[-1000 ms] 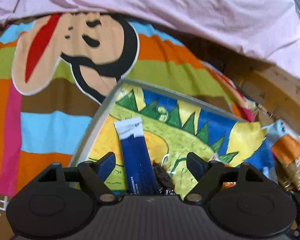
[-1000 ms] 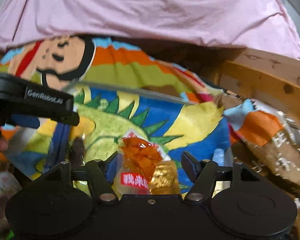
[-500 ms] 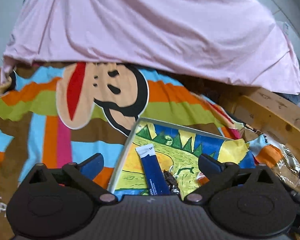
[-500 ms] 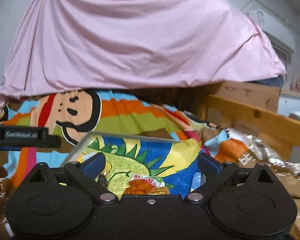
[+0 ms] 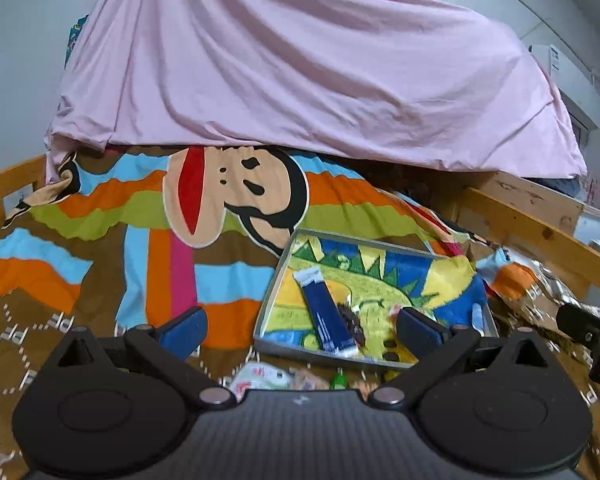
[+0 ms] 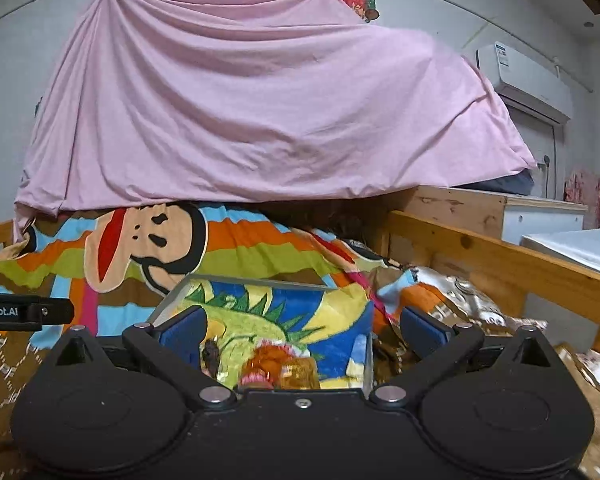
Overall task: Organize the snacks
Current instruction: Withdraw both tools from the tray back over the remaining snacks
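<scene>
From my left wrist camera: my left gripper [image 5: 300,330] hangs above the bed with its blue-padded jaws spread wide and nothing between the pads. Ahead and slightly right of it lies the grey tray [image 5: 269,300], lined with a dinosaur-print cloth [image 5: 416,276]. A dark blue stick packet [image 5: 327,316] rests diagonally inside the tray, a small dark snack [image 5: 350,320] touching its right side. Just outside the tray's near rim lie a white-and-red wrapper [image 5: 260,374] and a small green piece [image 5: 339,380], half hidden by the gripper body. The tray sits on a striped cartoon-monkey blanket [image 5: 140,216]; a pink sheet [image 5: 300,60] drapes behind. Part of my right gripper [image 5: 588,332] shows at the right edge.

From my right wrist camera: my right gripper [image 6: 300,334] is likewise fully spread and grips nothing. The tray [image 6: 168,304] lies directly ahead, with an orange-and-gold snack bag [image 6: 280,368] inside, near its front edge, and the dark snack [image 6: 211,354] to its left. A wooden bed rail [image 6: 500,256] runs along the right; an air conditioner [image 6: 528,76] hangs on the wall. My left gripper's arm [image 6: 24,312] pokes in from the left.
</scene>
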`<state>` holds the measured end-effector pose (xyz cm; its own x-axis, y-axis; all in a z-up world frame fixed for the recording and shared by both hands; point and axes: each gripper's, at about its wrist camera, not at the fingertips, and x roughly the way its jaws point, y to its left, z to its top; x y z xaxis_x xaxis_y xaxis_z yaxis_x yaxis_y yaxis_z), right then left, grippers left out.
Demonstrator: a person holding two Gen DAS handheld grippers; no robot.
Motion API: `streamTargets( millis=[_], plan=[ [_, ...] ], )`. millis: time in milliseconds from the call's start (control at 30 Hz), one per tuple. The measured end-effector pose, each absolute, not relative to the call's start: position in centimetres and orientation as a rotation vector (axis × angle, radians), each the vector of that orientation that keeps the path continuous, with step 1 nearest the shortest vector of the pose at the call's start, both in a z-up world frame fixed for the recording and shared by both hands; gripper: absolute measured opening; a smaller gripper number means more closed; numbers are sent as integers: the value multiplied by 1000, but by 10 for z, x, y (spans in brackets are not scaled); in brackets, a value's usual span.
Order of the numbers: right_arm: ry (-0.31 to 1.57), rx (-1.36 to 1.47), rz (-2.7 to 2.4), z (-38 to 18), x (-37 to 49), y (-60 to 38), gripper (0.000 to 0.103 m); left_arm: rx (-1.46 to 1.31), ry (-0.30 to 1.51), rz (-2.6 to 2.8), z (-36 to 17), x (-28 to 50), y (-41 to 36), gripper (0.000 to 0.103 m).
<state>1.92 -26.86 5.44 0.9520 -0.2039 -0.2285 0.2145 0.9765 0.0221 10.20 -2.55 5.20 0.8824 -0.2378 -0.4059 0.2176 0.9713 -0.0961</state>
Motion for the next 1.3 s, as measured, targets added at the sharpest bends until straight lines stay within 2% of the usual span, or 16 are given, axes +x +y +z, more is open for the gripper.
streamTargets(
  millis=[333,667,1300],
  plan=[
    [277,-2,-172,42,-32,-246,102,17,479,-245,36,54,-15,103],
    [431,63,-159,19,-60,-238,102,41,591,-205,16,26,-4,103],
    [584,60,-187,-5,-54,-236,102,185,674,-179,0,22,-21,103]
  ],
)
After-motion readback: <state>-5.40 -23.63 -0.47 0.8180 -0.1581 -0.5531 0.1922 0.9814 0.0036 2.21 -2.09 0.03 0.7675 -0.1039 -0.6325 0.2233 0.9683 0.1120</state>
